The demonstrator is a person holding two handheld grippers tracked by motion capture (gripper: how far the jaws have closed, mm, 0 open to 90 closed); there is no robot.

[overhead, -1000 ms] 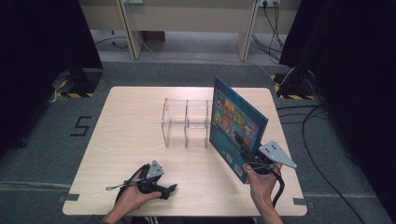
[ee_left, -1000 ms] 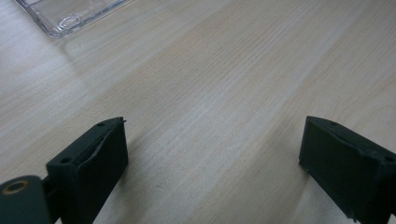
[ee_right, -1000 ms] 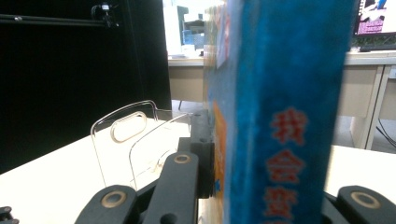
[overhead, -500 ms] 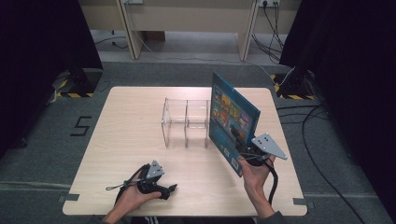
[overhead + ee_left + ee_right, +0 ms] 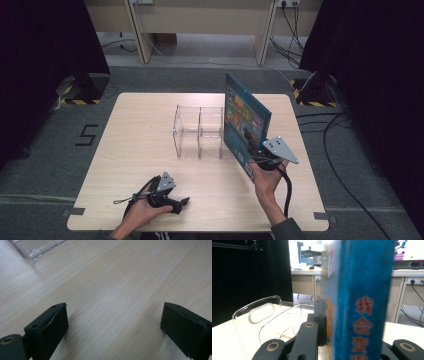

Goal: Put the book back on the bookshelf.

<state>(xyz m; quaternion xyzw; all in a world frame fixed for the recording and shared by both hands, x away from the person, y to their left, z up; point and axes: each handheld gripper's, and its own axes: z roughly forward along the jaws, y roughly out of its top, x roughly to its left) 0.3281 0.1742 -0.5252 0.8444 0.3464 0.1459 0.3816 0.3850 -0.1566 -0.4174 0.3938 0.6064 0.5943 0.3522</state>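
Blue hardcover picture book (image 5: 246, 122) with coloured panels on its cover and red characters down the spine (image 5: 362, 322): you hold it upright above the right half of the light wood worktop (image 5: 135, 135), lower corner toward you, just right of the clear plastic two-compartment organizer (image 5: 199, 131). From the high view it overlaps the organizer's right end; cannot tell whether they touch.

Your right gripper (image 5: 261, 156) has its fingers (image 5: 320, 322) pinched on the book's lower edge, one black pad flat against the cover face, the other hidden behind the spine. The book is thin, so the fingers stand nearly together. The grey three-cornered plate (image 5: 280, 149) sits on top, and the cable (image 5: 287, 187) runs back along your forearm.

Your left gripper (image 5: 167, 196) rests low at the near left of the worktop, well apart from the book. Its fingers (image 5: 48, 326) are spread wide with bare wood between them, gripping nothing. A corner of the clear organizer (image 5: 35, 248) shows far ahead.
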